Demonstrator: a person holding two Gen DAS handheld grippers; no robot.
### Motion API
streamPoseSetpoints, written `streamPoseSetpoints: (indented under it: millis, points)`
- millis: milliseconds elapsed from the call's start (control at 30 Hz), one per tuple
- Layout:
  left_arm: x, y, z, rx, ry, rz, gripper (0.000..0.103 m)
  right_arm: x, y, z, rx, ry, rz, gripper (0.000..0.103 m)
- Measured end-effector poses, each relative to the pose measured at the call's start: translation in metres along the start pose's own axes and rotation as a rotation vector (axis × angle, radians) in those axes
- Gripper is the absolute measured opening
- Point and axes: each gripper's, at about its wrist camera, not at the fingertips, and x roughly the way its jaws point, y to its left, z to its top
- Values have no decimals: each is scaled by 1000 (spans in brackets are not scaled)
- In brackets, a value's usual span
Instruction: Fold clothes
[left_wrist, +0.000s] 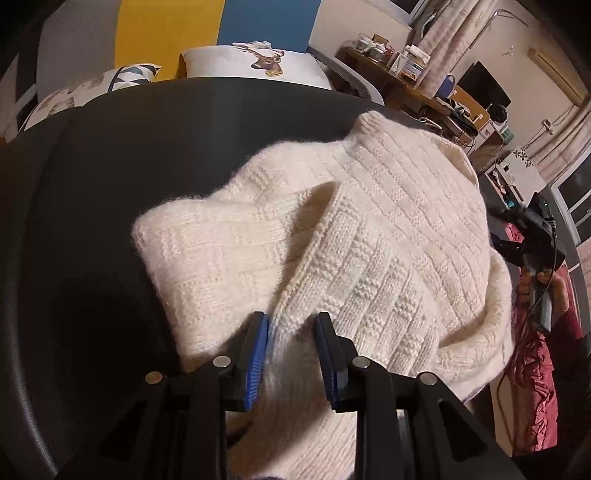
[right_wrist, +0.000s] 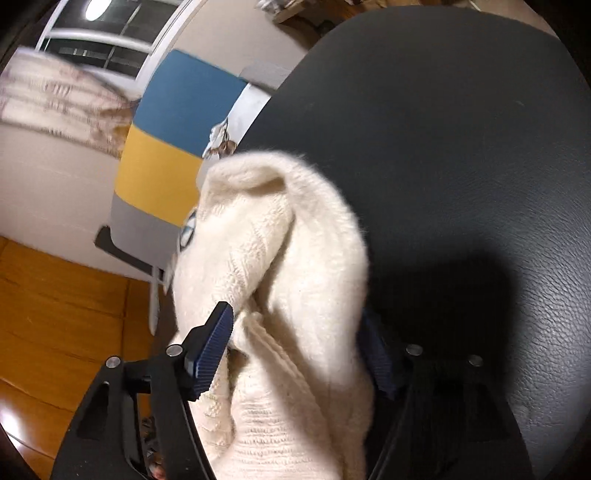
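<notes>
While a thick, soft sweater (left_wrist: 369, 229) is pinched by the left gripper (left_wrist: 291, 343), its hem lies slack between the right gripper (right_wrist: 295, 328)'s spread fingers.

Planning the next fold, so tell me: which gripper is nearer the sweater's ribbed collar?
Right, probably. The right gripper sits at the sweater's side edge, about midway along it; the left gripper clamps the hem, the end opposite the collar.

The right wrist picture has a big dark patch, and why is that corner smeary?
In the right wrist view, the patch is a shadow cast on the black surface beside the cream sweater; the patterned fabric at upper left is motion-blurred. In the left wrist view, the sweater's knit looks sharp, though the edges curve, fisheye-style.
</notes>
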Motion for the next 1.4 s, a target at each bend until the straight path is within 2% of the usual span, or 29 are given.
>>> streamPoseSetpoints:
  millis: [33, 67, 100, 167, 233, 333, 367, 433, 467, 533, 667, 733, 800, 833, 867, 933, 1000, 1067, 1100, 1167, 1233, 1267, 1400]
  points:
    - [0, 0, 0, -3, 0, -2, 27, 7, 1, -1, -4, 12, -54, 18]
    - [0, 1, 0, -6, 0, -4, 27, 15, 2, -2, -4, 24, -112, 10]
    - [0, 1, 0, -6, -1, -3, 27, 18, 7, -4, -17, 21, -139, 5]
    - [0, 0, 0, -3, -4, -1, 27, 20, 16, -8, -47, 8, -185, 5]
    - [-1, -1, -1, 4, -6, 5, 27, 14, 40, -10, -136, -9, -250, 5]
    - [-3, -3, -1, 30, -14, 38, 29, -18, 111, -15, -394, -95, -363, 5]
    - [-4, -4, 0, 38, -16, 50, 29, -28, 138, -20, -514, -130, -452, 5]
    - [-12, -1, 1, 18, -42, 51, 28, -35, 195, -35, -870, -246, -827, 5]
    - [-17, 2, 1, -1, -61, 42, 28, -32, 203, -33, -924, -268, -928, 5]
    - [-31, 17, -2, -76, -96, -3, 28, -22, 210, -26, -988, -299, -1101, 5]
    - [-57, 56, -16, -233, -126, -75, 27, -22, 164, -1, -858, -260, -1186, 5]
    - [-66, 71, -25, -264, -119, -81, 27, -38, 133, -1, -763, -234, -1188, 11]
    - [-70, 79, -34, -263, -100, -94, 28, -47, 117, -2, -662, -196, -1083, 16]
    - [-72, 79, -38, -248, -94, -76, 28, -54, 112, -2, -609, -189, -1017, 26]
    - [-73, 76, -39, -224, -97, -64, 29, -61, 106, -3, -557, -181, -950, 30]
    - [-75, 64, -40, -164, -109, -40, 29, -81, 106, -11, -516, -228, -904, 49]
    - [-78, 41, -36, -69, -145, -20, 29, -100, 116, -21, -513, -286, -851, 57]
    - [-74, 21, -23, 10, -148, -27, 29, -104, 139, -28, -527, -295, -785, 58]
    - [-69, 11, -15, 46, -141, -37, 30, -111, 146, -39, -533, -277, -719, 59]
    - [-56, -6, 4, 114, -119, -42, 31, -119, 154, -59, -539, -225, -562, 61]
    - [-38, -18, 23, 155, -93, -27, 31, -107, 167, -84, -557, -137, -383, 65]
    - [-27, -17, 33, 150, -65, -36, 31, -98, 173, -97, -573, -96, -336, 66]
    - [-1, -16, 57, 108, 13, -139, 31, -56, 182, -133, -601, 26, -271, 69]
